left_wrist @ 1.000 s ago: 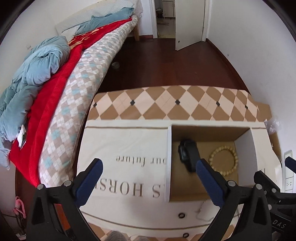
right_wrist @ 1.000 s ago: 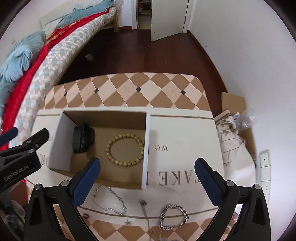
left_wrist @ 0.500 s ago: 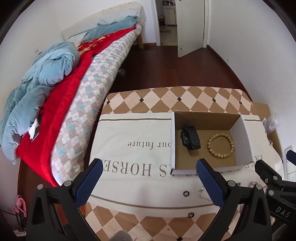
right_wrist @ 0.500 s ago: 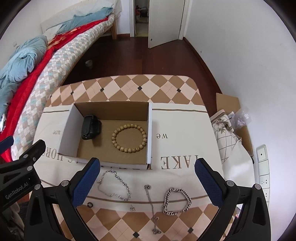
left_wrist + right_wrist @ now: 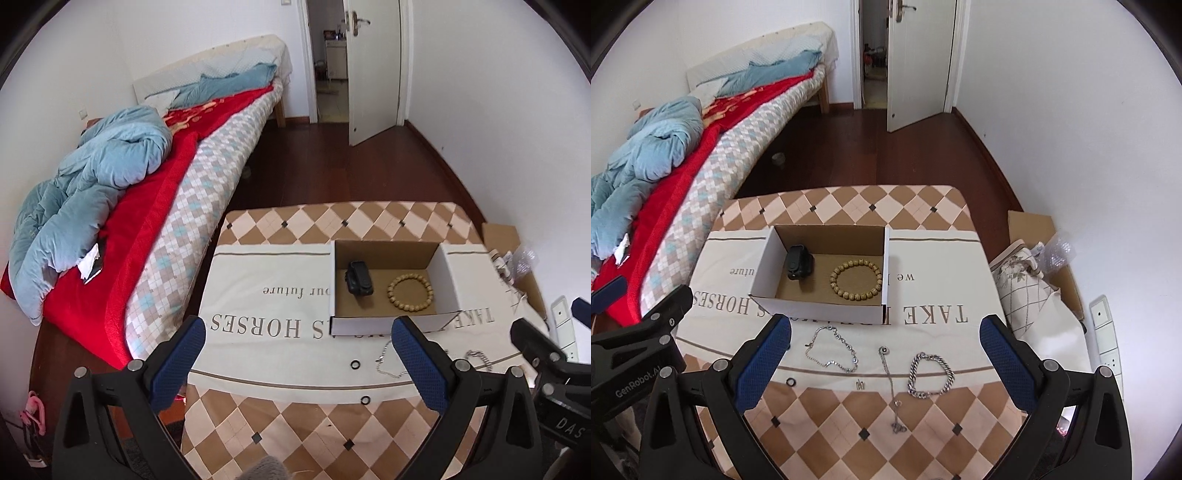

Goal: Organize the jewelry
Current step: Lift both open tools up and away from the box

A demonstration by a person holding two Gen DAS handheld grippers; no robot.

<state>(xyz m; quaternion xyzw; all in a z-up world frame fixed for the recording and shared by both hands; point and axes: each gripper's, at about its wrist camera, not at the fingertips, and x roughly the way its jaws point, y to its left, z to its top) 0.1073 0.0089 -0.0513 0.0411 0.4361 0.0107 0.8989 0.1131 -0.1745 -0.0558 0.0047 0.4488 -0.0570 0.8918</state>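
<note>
A white cardboard box (image 5: 820,312) (image 5: 448,264) stands on the table and holds a black watch (image 5: 799,262) (image 5: 359,277) and a wooden bead bracelet (image 5: 855,278) (image 5: 410,290). In front of it lie a thin silver chain (image 5: 833,349), a thin necklace (image 5: 890,376), a chunky silver bracelet (image 5: 929,374) and small black rings (image 5: 355,364) (image 5: 791,381). My left gripper (image 5: 295,369) is open and empty above the table's front left. My right gripper (image 5: 884,365) is open and empty above the loose chains.
The table (image 5: 849,199) has a checkered top and a cream printed cloth (image 5: 266,295). A bed (image 5: 155,192) with red and blue blankets runs along the left. A cushion (image 5: 1030,291) and cardboard (image 5: 1034,225) lie on the right by the wall.
Both grippers have pulled back and up from the box, so the whole box and the jewelry in front of it come into view. Both stay open.
</note>
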